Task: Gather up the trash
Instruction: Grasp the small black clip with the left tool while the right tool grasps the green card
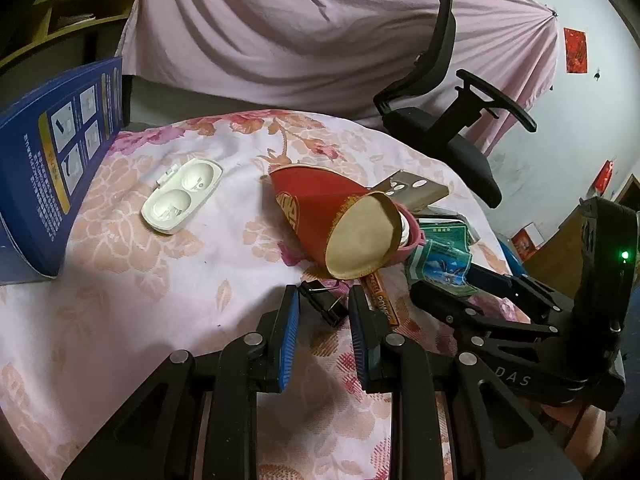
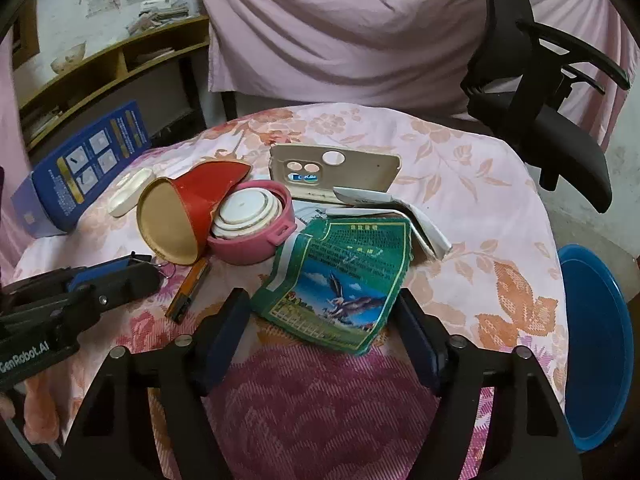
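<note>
So there's a round counter point(image 2: 460, 208) with a pink floral cloth, and a black office chair point(image 2: 560, 128) parked just behind it. Off the right edge sits a blue bin point(image 2: 596, 344). A tall blue box point(image 1: 52, 168) stands at the left edge.

Trash is piled mid-counter: a squashed red paper cup point(image 2: 188, 216) on its side, touching a pink collapsible cup point(image 2: 256, 232). A beige phone case point(image 2: 340, 172) stands behind them, with folded white paper point(image 2: 416, 224) beside it, and a white earbud-style tray point(image 1: 180, 196) lies apart to the left.

The right hand-held gripper point(image 2: 322, 320) has fairly wide jaws straddling the crumpled green wrapper point(image 2: 336, 280); the pads look like they're just at its edges, can't tell if they're pressing.

The left hand-held gripper point(image 1: 324, 312) is narrowed down around a black binder clip point(image 1: 324, 300), though whether the pads actually touch it I can't tell. A small orange stick pack point(image 2: 188, 288) lies beside it.
</note>
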Demonstrator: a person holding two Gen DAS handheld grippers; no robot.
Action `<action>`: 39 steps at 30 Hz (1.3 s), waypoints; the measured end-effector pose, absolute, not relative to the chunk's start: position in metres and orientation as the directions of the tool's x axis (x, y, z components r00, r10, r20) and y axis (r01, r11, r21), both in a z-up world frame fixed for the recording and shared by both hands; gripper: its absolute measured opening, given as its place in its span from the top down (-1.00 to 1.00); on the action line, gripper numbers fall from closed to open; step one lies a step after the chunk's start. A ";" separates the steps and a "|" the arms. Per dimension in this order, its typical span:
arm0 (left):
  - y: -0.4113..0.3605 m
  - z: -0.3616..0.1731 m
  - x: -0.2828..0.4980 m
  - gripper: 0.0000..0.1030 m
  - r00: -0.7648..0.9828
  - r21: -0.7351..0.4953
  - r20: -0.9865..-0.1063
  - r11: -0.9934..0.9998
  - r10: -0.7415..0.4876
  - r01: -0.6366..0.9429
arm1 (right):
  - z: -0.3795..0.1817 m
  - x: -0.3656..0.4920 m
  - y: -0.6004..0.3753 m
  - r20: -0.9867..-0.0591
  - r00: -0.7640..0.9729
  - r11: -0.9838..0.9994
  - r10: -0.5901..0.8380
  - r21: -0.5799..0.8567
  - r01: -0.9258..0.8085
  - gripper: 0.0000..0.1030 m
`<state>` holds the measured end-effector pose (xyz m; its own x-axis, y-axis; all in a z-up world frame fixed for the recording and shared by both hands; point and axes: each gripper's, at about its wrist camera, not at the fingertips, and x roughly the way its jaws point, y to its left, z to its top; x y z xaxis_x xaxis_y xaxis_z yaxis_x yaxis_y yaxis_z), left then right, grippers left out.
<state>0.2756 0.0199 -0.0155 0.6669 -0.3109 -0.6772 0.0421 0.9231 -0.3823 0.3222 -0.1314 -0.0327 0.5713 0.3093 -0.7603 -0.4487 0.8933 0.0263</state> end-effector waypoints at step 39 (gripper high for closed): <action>0.030 -0.014 0.267 0.60 0.688 -0.379 -0.680 0.925 -0.254 -0.034 | -0.031 0.336 -0.127 -0.742 0.476 0.812 0.472 0.156 -0.563 -0.04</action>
